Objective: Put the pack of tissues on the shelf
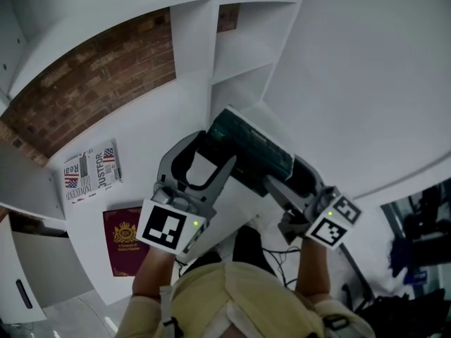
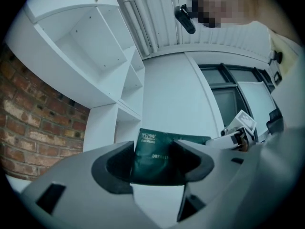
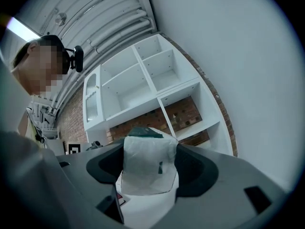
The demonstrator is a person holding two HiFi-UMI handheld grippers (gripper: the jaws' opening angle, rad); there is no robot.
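Note:
A dark green pack of tissues (image 1: 251, 148) is held up in front of the white shelf unit (image 1: 192, 34), with one gripper at each end. My left gripper (image 1: 209, 159) is shut on its left end, and in the left gripper view the green face with pale print (image 2: 153, 157) fills the gap between the jaws. My right gripper (image 1: 280, 183) is shut on the right end. The right gripper view shows the pack's whitish end (image 3: 148, 165) pinched between the jaws. The empty shelf compartments (image 3: 157, 78) stand just beyond the pack.
A brick wall (image 1: 99, 83) backs the lower shelf openings. On a white shelf surface at the left lie a printed magazine (image 1: 90, 171) and a maroon booklet (image 1: 127, 239). A plain white wall (image 1: 366, 76) rises on the right. Cables and dark gear (image 1: 416, 259) sit low at the right.

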